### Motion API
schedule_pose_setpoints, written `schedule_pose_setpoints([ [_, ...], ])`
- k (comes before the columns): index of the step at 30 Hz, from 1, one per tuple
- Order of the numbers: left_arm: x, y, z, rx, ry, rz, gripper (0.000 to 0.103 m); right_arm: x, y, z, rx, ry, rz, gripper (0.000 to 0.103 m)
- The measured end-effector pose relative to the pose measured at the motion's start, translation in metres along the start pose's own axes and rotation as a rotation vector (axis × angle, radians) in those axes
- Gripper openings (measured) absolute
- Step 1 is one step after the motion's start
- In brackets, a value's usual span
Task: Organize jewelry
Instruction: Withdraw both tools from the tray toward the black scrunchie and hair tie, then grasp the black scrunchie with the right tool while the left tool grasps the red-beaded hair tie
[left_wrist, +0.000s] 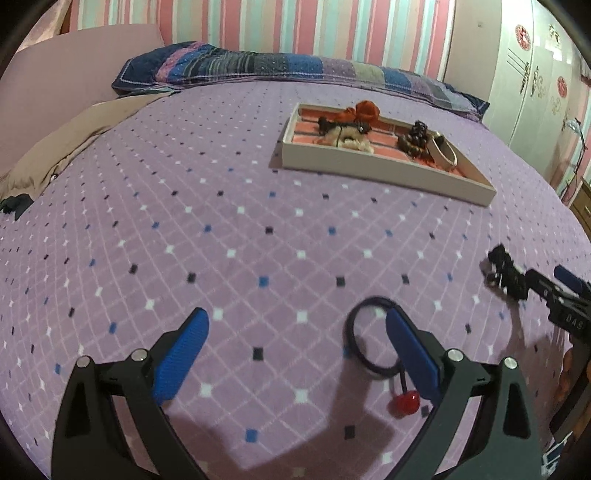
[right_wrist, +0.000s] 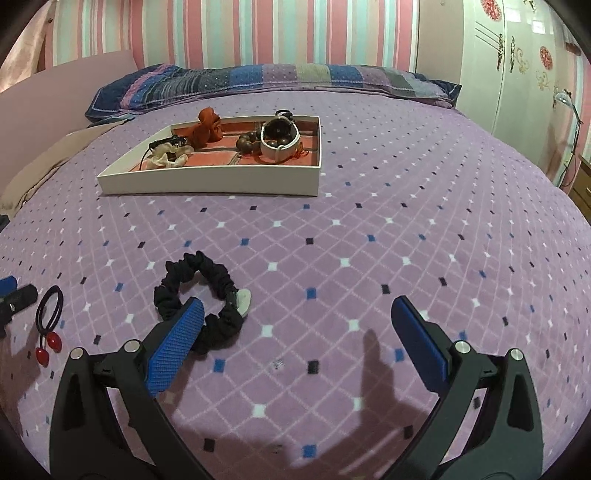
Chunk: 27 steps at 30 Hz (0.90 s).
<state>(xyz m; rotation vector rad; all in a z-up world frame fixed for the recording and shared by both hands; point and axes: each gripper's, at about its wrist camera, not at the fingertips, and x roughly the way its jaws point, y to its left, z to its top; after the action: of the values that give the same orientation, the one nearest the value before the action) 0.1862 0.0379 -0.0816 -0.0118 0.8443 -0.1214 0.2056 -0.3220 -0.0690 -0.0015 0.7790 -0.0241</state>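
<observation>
A white tray (left_wrist: 388, 173) with a red lining sits on the purple bed; it also shows in the right wrist view (right_wrist: 207, 182). It holds an orange scrunchie (right_wrist: 208, 127), a cream scrunchie (right_wrist: 168, 155), brown beads (right_wrist: 247, 142) and a white bracelet (right_wrist: 280, 147). A black hair tie with red beads (left_wrist: 369, 347) lies by my open left gripper (left_wrist: 295, 354), partly behind its right finger. A black scrunchie (right_wrist: 201, 299) lies beside the left finger of my open right gripper (right_wrist: 295, 343).
A patchwork pillow (right_wrist: 258, 79) lies at the head of the bed. A beige cloth (left_wrist: 66, 144) lies at the left edge. A white wardrobe (right_wrist: 517, 74) stands at the right, past the bed's edge.
</observation>
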Motion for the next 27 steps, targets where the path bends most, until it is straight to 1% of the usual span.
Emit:
schedule_pose_setpoints([
  [2,0.001,-0.003,-0.003,0.013,-0.006,0.011,0.095,0.001,0.003,-0.002,-0.004,-0.004,0.002,0.099],
  [6,0.006,-0.004,-0.005,0.019,-0.006,0.007,0.095,0.003,0.008,-0.003,-0.021,-0.007,-0.007,0.099],
  [10,0.012,-0.009,-0.006,0.027,0.005,-0.031,0.095,0.004,0.01,-0.003,-0.011,-0.005,0.005,0.099],
  [14,0.017,-0.018,-0.007,0.058,0.007,-0.02,0.093,0.008,0.014,0.0,-0.013,0.005,0.02,0.098],
  [15,0.017,-0.019,-0.007,0.06,0.005,-0.023,0.09,0.009,0.016,0.001,-0.016,0.006,0.024,0.095],
  [16,0.017,-0.02,-0.007,0.063,0.005,-0.026,0.084,0.01,0.018,0.001,-0.024,0.009,0.03,0.089],
  [17,0.017,-0.021,-0.008,0.068,0.005,-0.032,0.082,0.011,0.02,0.0,-0.029,0.014,0.034,0.085],
  [19,0.016,-0.023,-0.008,0.08,0.003,-0.04,0.072,0.014,0.023,-0.001,-0.037,0.031,0.058,0.07],
  [20,0.016,-0.024,-0.008,0.083,0.002,-0.043,0.069,0.016,0.024,-0.002,-0.04,0.038,0.068,0.068],
  [22,0.016,-0.026,-0.008,0.086,0.0,-0.049,0.054,0.017,0.028,-0.002,-0.053,0.041,0.071,0.057],
  [24,0.016,-0.027,-0.007,0.082,-0.001,-0.06,0.046,0.018,0.029,-0.002,-0.056,0.043,0.088,0.051],
  [27,0.016,-0.027,-0.007,0.076,0.0,-0.072,0.033,0.018,0.029,-0.002,-0.05,0.046,0.107,0.045],
])
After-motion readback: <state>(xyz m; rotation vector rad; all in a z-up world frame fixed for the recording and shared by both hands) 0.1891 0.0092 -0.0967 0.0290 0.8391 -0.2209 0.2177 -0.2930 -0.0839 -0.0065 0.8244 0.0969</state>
